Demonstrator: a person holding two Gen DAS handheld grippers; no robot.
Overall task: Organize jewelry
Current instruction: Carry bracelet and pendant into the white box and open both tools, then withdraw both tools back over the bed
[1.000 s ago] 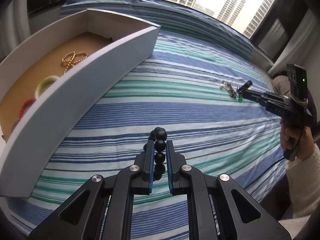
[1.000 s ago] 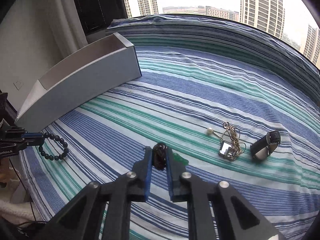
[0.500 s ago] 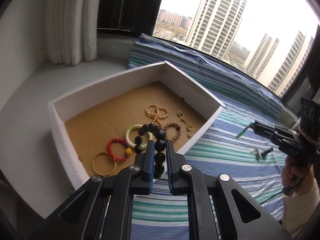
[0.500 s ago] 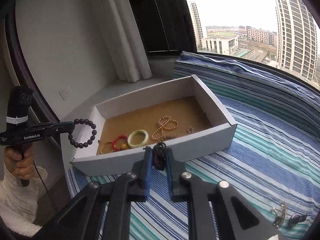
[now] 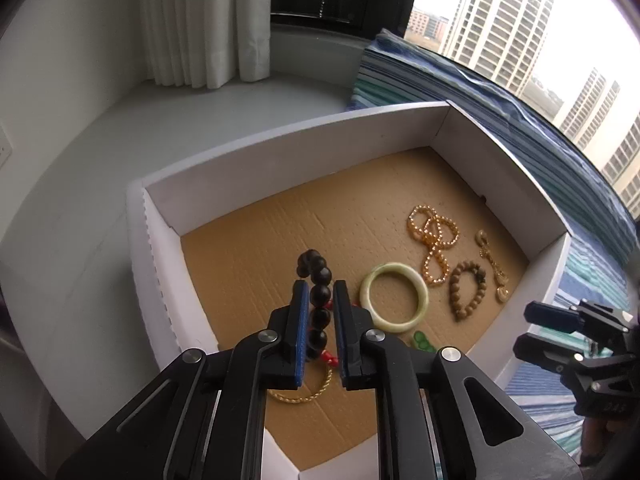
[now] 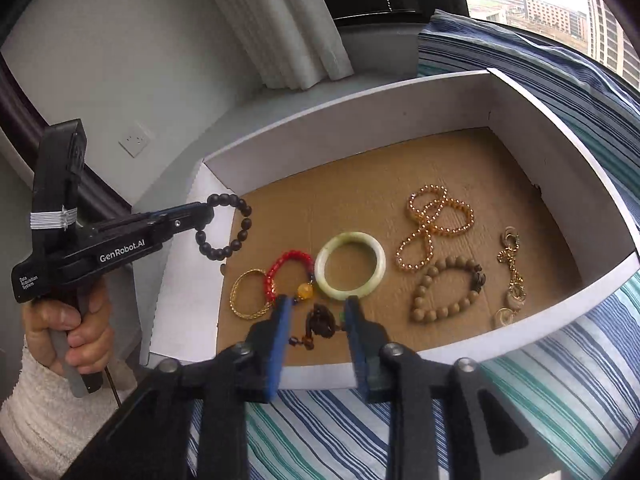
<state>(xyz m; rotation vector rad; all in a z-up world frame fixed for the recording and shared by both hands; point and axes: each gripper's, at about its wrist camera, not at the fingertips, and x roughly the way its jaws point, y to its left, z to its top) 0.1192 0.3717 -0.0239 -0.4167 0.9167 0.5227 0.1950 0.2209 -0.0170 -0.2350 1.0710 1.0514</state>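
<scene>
Hung between left gripper (image 5: 318, 300) pads, opening: black bead bracelet (image 6: 228, 222), over white box (image 6: 360, 116) left end. Fell free inside near wall: brown charm (image 6: 320, 322), below right gripper (image 6: 316, 316), parting wide.

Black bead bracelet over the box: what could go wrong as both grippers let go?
1. The black bead bracelet hangs from the opening left gripper near the box's left wall; it may catch the rim or fall outside.
2. The brown cord piece between the right gripper's opening jaws may land on the red bead bracelet and tangle.
</scene>
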